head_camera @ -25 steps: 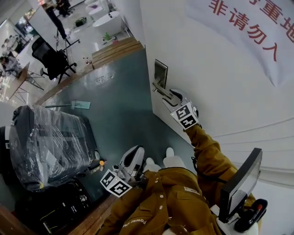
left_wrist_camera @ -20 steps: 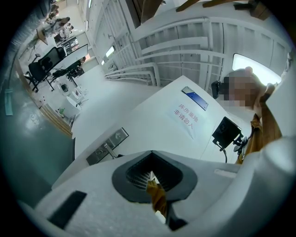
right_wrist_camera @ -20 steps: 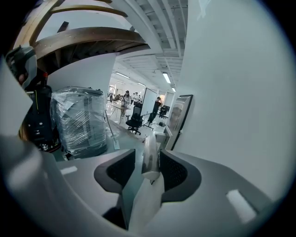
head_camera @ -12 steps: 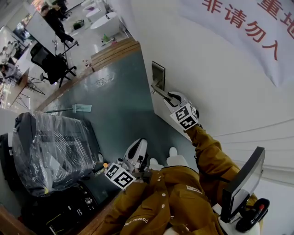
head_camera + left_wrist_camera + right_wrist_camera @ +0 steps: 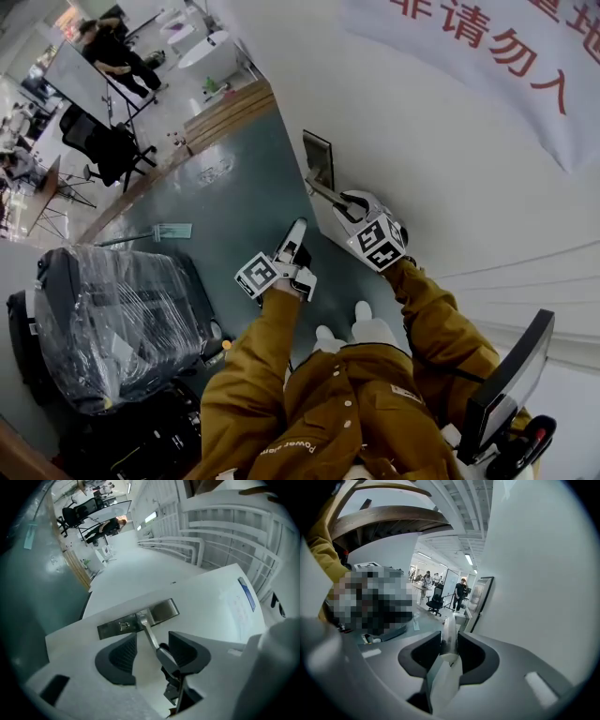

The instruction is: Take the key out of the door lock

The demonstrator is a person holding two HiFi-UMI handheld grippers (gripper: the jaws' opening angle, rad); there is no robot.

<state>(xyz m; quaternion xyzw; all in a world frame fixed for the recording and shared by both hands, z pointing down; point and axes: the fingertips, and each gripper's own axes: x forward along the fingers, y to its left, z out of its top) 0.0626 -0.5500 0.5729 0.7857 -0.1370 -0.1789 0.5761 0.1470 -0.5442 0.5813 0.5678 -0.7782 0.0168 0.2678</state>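
Handle (image 5: 448,625) is being clamped by right gripper (image 5: 449,639) while left gripper (image 5: 152,641), jaws just opened wide, is being held facing key (image 5: 123,626) ahead of its fingers (image 5: 117,658), pinch due next.

In the head view the key (image 5: 123,625) is too small to find on the lock plate (image 5: 322,161), the right tongs (image 5: 347,200) cover the end of the door handle (image 5: 323,191), and the red-lettered banner (image 5: 506,66) runs off the top edge.

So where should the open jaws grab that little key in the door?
Probably the head of the key, poking out of the lock plate beside the handle. Come at it head-on, because it sticks straight out of the plate.
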